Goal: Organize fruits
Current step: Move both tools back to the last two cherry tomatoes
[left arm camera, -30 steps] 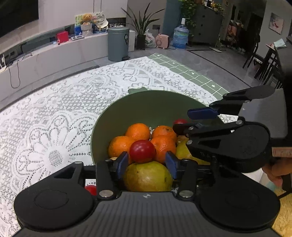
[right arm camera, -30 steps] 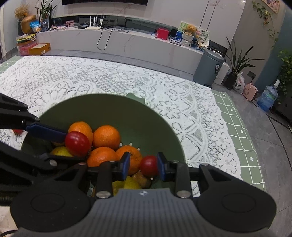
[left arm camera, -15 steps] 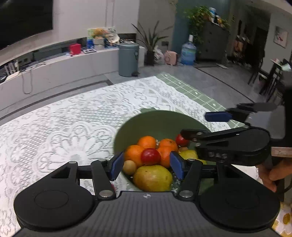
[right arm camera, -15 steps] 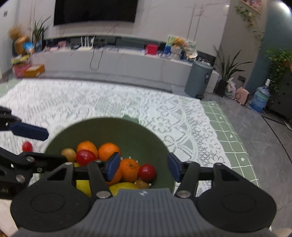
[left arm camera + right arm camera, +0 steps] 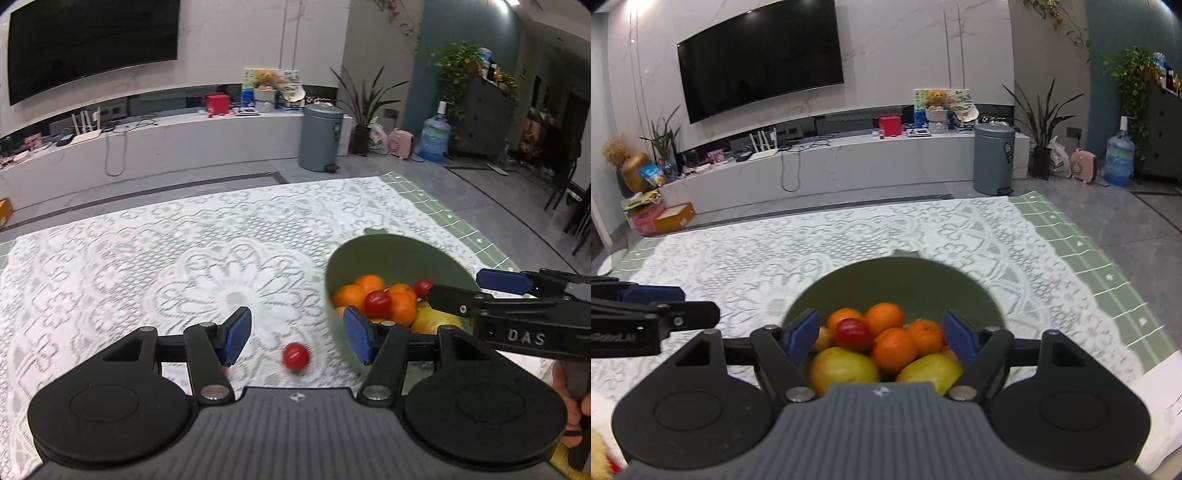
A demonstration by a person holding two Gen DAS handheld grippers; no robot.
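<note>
A green bowl (image 5: 399, 254) (image 5: 897, 267) stands on the lace cloth, piled with oranges (image 5: 884, 314), small red tomatoes (image 5: 377, 303) and yellow-green fruits (image 5: 842, 365). One loose red tomato (image 5: 295, 355) lies on the cloth left of the bowl. My left gripper (image 5: 295, 338) hangs open above that tomato without touching it. My right gripper (image 5: 881, 338) hovers over the near side of the bowl, its jaws opening, and nothing is pressed between its pads. Each gripper shows in the other's view: the right gripper (image 5: 480, 290) at the bowl's right, the left gripper (image 5: 653, 299) at the left edge.
The white lace cloth (image 5: 166, 266) lies over a green checked cloth (image 5: 1082, 258) whose edge runs along the right. A hand (image 5: 572, 387) holds the right gripper's handle. Far behind stand a grey bin (image 5: 993, 162), a low white bench and a wall television.
Both grippers have risen and drawn back from the bowl. The right one has let go of a small red tomato into the bowl. The left one has opened wider and swung left.
</note>
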